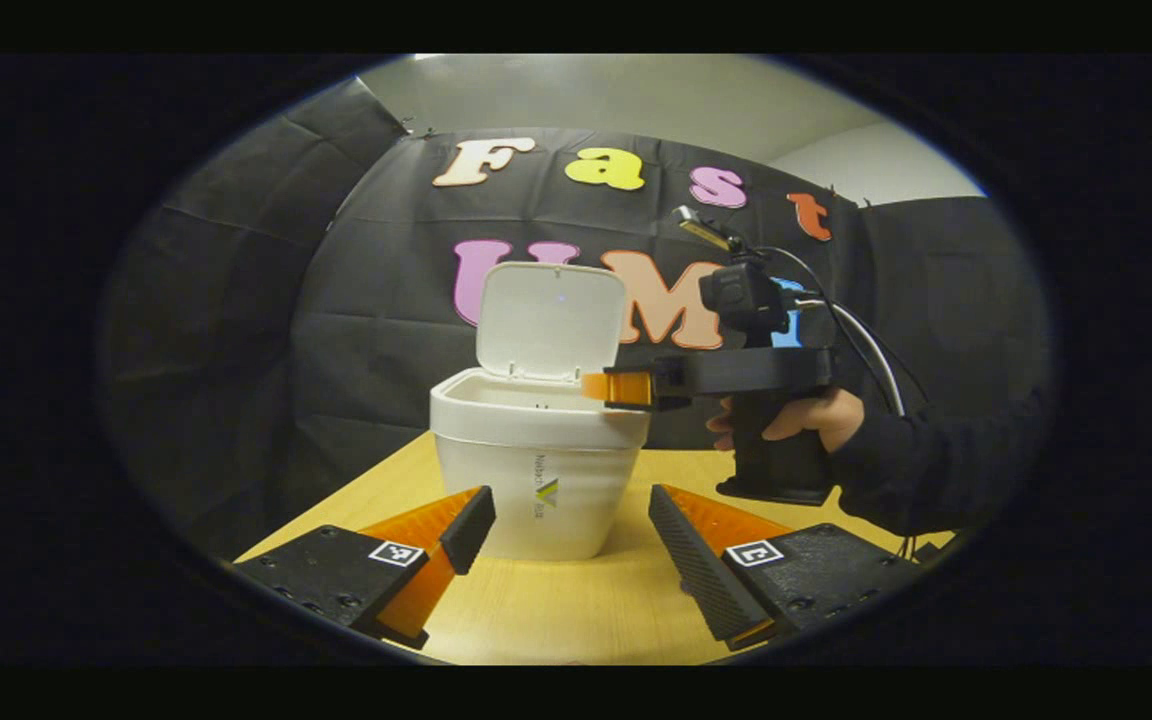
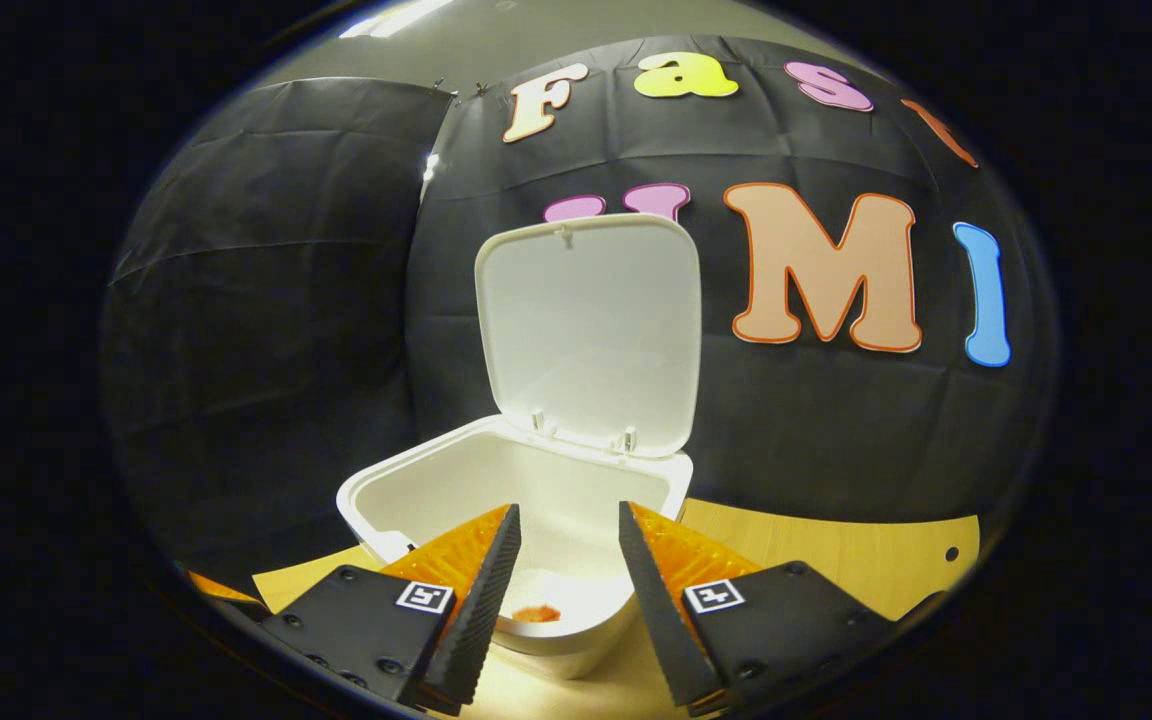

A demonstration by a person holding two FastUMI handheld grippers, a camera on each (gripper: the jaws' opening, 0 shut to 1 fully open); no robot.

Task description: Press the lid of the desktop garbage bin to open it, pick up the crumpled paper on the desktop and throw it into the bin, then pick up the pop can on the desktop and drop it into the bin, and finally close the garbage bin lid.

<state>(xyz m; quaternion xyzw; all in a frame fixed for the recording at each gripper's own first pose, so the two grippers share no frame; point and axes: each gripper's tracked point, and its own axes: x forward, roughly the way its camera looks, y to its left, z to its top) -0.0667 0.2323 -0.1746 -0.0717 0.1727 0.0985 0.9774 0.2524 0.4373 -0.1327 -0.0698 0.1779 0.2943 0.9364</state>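
Note:
The white desktop bin (image 1: pixel 536 480) stands on the wooden table with its lid (image 1: pixel 551 320) tipped up and back. My left gripper (image 1: pixel 569 495) is open just in front of the bin, nothing between its fingers. A hand (image 1: pixel 816 415) holds my right gripper (image 1: pixel 596 387) over the bin's right rim. In the right gripper view that gripper (image 2: pixel 568 512) is open and held above the bin's mouth (image 2: pixel 376 500), with the raised lid (image 2: pixel 591 330) behind. A small orange-red patch (image 2: pixel 536 612) shows at the bottom of the bin; I cannot tell what it is.
The table (image 1: pixel 556 610) runs from the near edge to the black cloth wall right behind the bin. A dark sleeve (image 1: pixel 926 470) and cables come in from the right. Bare tabletop (image 2: pixel 836 560) lies to the right of the bin.

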